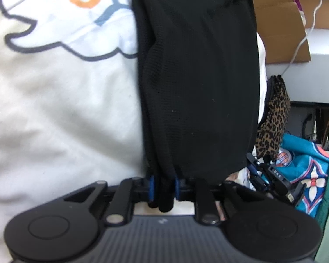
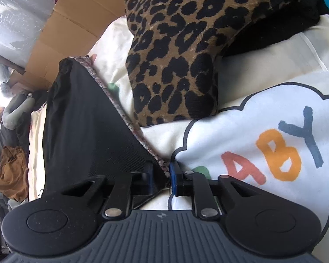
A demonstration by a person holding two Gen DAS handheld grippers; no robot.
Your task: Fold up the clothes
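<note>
My left gripper (image 1: 164, 188) sits closest to the lens, its blue pads nearly together and pinching a bunched corner of the black knit garment (image 1: 197, 76), which stretches away from me over the white printed sheet (image 1: 54, 109). My right gripper (image 2: 164, 179) is likewise closed down on the other near corner, where a thin patterned edge trim (image 2: 129, 118) runs into the jaws; the leopard-print piece (image 2: 175, 54) lies just beyond on the same sheet. Both corners look secured, so I judge the fold itself comes next. To do it well I want to lift both hands evenly, keep the edge between them taut, and carry it over towards the far hem without dragging the leopard piece or rucking the sheet beneath.
</note>
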